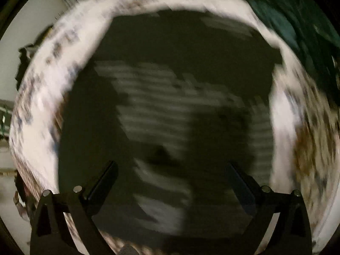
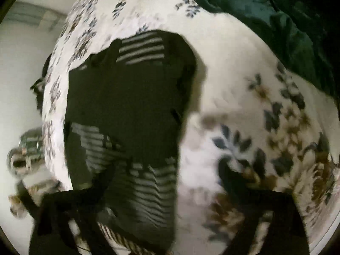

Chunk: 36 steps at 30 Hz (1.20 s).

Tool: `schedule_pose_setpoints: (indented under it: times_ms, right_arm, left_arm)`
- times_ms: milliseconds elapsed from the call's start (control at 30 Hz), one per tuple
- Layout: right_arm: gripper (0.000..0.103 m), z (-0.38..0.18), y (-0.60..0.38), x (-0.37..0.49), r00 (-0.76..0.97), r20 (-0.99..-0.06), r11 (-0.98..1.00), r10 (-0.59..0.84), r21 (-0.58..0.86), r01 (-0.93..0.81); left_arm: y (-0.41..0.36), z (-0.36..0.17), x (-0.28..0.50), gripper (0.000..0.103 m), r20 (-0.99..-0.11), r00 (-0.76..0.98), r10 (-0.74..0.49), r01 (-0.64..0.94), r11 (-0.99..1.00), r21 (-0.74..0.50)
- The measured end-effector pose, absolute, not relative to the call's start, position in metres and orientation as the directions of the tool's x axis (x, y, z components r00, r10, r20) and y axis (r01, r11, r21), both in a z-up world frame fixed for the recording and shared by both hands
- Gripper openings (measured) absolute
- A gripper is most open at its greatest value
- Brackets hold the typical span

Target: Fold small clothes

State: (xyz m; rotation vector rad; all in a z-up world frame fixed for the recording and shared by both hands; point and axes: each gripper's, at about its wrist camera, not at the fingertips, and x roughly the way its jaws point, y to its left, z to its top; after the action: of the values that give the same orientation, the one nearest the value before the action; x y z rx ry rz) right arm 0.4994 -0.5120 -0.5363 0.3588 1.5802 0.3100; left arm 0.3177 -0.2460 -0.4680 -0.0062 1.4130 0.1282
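Note:
A dark garment with grey striped panels [image 1: 170, 110] lies spread on a white floral bedspread [image 1: 42, 110]. My left gripper [image 1: 171, 178] is open above the garment's middle, with nothing between its fingers. In the right wrist view the same garment [image 2: 131, 97] lies to the left. My right gripper [image 2: 170, 174] is open over the garment's right edge, its left finger [image 2: 106, 180] over the striped part and its right finger [image 2: 231, 180] over the bedspread [image 2: 233, 80]. Both views are blurred by motion.
A dark green blanket [image 2: 265, 14] is bunched at the far right of the bed, also in the left wrist view [image 1: 297, 21]. The bed's left edge drops to a pale floor [image 2: 19, 74] with a shiny metal object [image 2: 27, 148].

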Motion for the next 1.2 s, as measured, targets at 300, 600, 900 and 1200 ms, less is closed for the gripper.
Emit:
schedule_pose_setpoints:
  times_ms: [300,600,900,1200]
  right_arm:
    - [0.048,-0.593,-0.588,0.512,-0.097,-0.784,0.789,0.614,0.605,0.104]
    - [0.050,-0.668,-0.583,0.623,0.013,-0.689,0.660,0.725,0.700,0.274]
    - [0.005,-0.668,-0.540,0.644,-0.003,-0.699,0.674,0.715,0.688,0.269]
    - [0.005,-0.560,-0.479,0.661,0.008,-0.744,0.739,0.668,0.665,0.109]
  left_arm:
    - [-0.373,-0.566,0.235,0.103,-0.998,-0.030,0.049,0.056,0.997,0.047]
    - [-0.379,-0.583,0.237,0.057,-0.993,0.077,0.087,0.090,0.991,0.094]
    - [-0.314,-0.529,0.248,0.004,-0.985,0.173,-0.008,-0.061,0.998,-0.019]
    - [-0.217,-0.441,0.228,0.004,-0.948,0.314,-0.060,-0.316,0.935,-0.164]
